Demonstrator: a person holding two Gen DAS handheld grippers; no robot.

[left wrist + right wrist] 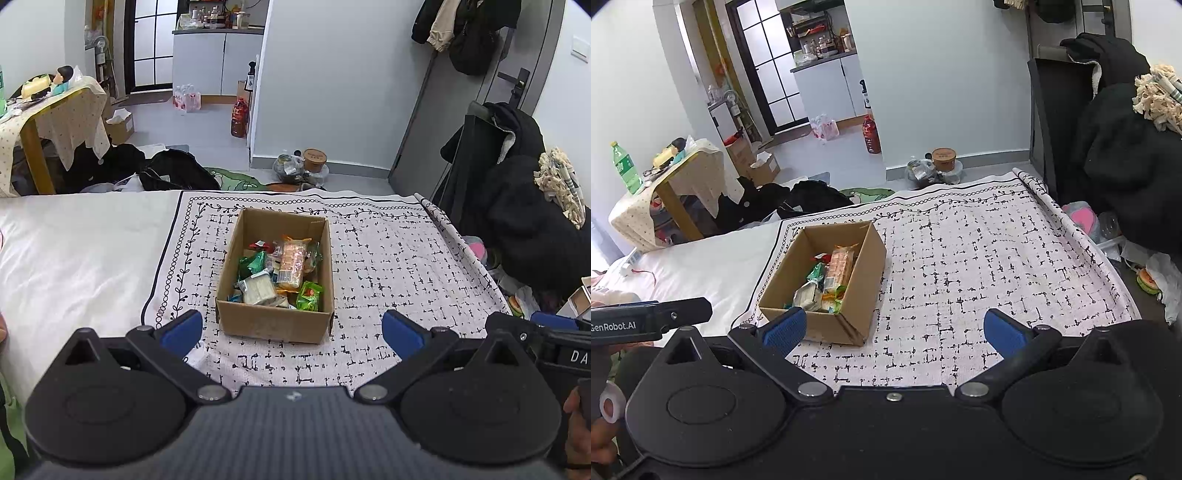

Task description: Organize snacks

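Observation:
A brown cardboard box stands on the patterned cloth and holds several snack packets: an orange cracker pack, green packets and a white pack. My left gripper hangs open just in front of the box, nothing between its blue pads. My right gripper is open too, to the right of the box, with its left pad overlapping the box's near corner in the view. The left gripper's body shows at the right wrist view's left edge.
The cloth lies on a white bed. Beyond the bed's far edge are dark bags on the floor, a draped table at the left, and a chair piled with dark coats at the right. A hand grips the right device.

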